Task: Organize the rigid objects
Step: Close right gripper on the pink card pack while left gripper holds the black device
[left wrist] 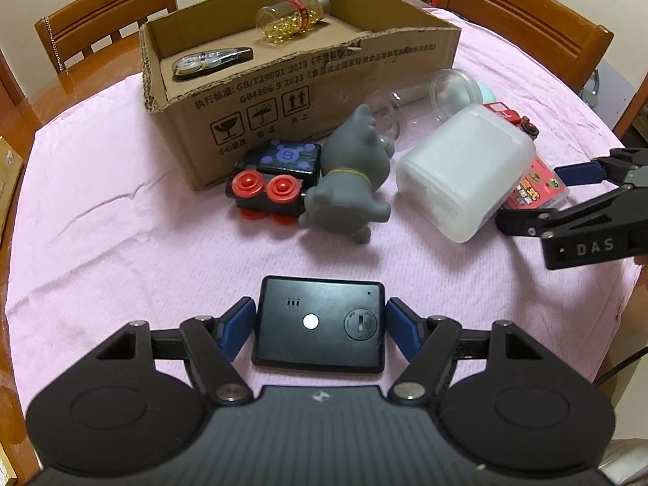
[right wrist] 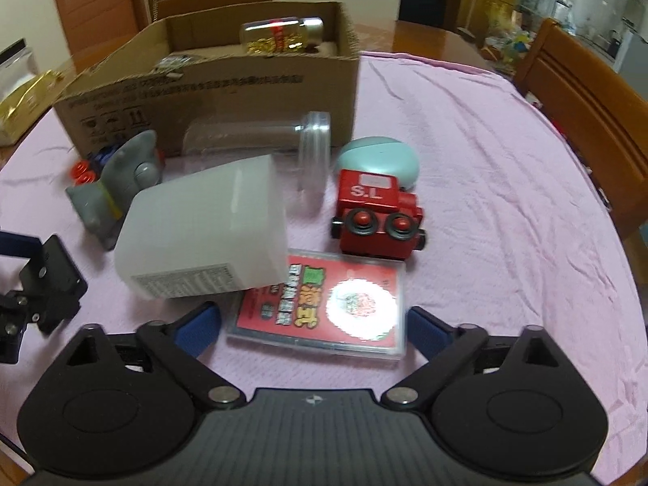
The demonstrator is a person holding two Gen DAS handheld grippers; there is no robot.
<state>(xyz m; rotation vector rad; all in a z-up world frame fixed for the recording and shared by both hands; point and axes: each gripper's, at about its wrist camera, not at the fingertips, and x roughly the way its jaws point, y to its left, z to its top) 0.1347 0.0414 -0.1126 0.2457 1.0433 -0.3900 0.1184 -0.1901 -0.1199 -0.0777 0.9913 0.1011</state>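
My left gripper [left wrist: 320,324] is shut on a flat black device [left wrist: 320,322] with a white button; its blue pads [left wrist: 239,324] press both short sides. It sits low over the pink cloth. My right gripper [right wrist: 316,320] is open, with its blue fingertips on either side of a red card case [right wrist: 324,303] that lies flat, a small gap at each side. The cardboard box [left wrist: 308,81] behind holds a bottle of yellow capsules [left wrist: 291,16] and a correction tape [left wrist: 210,62].
In front of the box lie a black toy train [left wrist: 279,170], a grey toy animal [left wrist: 348,178], a white translucent container [right wrist: 202,235], a clear jar [right wrist: 259,137], a red toy vehicle [right wrist: 376,210] and a teal case [right wrist: 376,158]. Wooden chairs [left wrist: 101,28] ring the table.
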